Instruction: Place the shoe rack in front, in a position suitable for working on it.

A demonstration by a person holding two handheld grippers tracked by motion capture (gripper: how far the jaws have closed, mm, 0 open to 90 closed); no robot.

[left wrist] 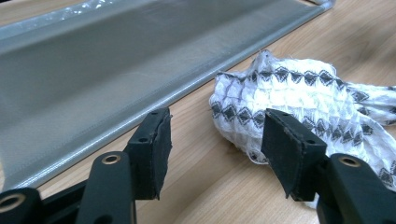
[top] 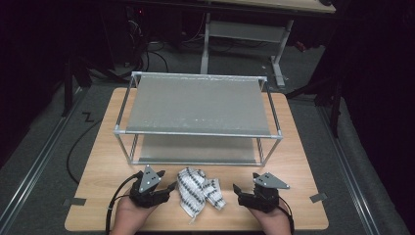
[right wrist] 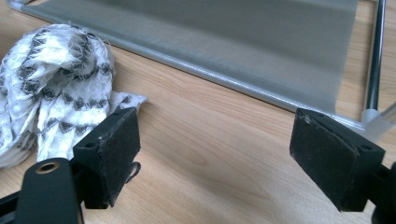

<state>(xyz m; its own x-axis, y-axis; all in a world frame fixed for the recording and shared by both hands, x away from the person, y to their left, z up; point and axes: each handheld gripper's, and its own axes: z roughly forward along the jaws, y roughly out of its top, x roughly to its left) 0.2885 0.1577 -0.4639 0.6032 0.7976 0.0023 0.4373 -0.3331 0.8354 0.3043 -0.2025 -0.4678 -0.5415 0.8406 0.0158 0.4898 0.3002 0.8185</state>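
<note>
The crumpled patterned cloth (top: 199,194) lies on the desk (top: 98,161) before the shelf rack (top: 198,117), between both spread tools; left tool (top: 169,188) nearer, right tool (top: 238,192) farther

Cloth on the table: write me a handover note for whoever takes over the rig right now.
Left gripper: open, jaws apart, just left of the cloth, holding nothing.
Right gripper: open, to the cloth's right, apart from it, holding nothing.
Cloth: crumpled white with dark diamond pattern, lying on the table between the grippers, in front of the rack.
Rack: two grey shelves, nothing on either.
Done: nothing visible; the cloth is not yet gripped.
Left: probably grasp the cloth from both sides and handle it, perhaps fold it or put it on a shelf.
</note>
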